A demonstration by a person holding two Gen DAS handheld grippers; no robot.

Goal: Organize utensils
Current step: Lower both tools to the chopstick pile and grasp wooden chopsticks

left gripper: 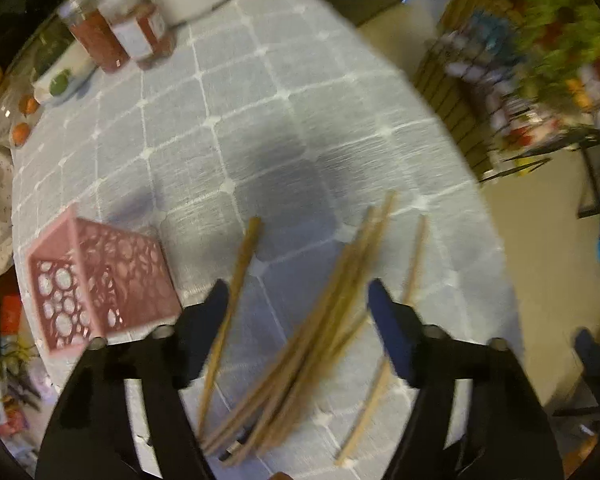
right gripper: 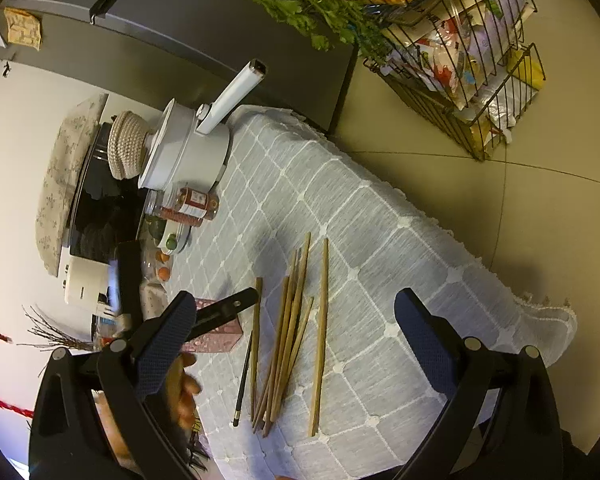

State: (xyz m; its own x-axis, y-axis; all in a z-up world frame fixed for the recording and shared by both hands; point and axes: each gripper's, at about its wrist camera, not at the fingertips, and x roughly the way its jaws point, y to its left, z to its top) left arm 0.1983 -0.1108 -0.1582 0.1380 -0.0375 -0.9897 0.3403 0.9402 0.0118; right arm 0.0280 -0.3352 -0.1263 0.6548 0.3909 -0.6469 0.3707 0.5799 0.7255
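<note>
Several wooden chopsticks [left gripper: 300, 348] lie in a loose pile on the grey checked tablecloth [left gripper: 284, 128]; they also show in the right wrist view [right gripper: 288, 344]. One chopstick [left gripper: 232, 312] lies apart on the left, another [left gripper: 384, 372] on the right. A pink perforated holder [left gripper: 96, 284] stands left of them, partly hidden in the right wrist view [right gripper: 216, 330]. My left gripper [left gripper: 298, 300] is open just above the pile, holding nothing. My right gripper [right gripper: 296, 320] is open and empty, higher above the chopsticks. A thin dark stick [right gripper: 243, 380] lies beside the pile.
Two red jars [left gripper: 116, 32] and a white pot [right gripper: 188, 148] stand at the table's far end, with a plate holding a green fruit [left gripper: 60, 82]. A wire rack [right gripper: 472, 64] with packages stands on the floor to the right. The table edge runs along the right.
</note>
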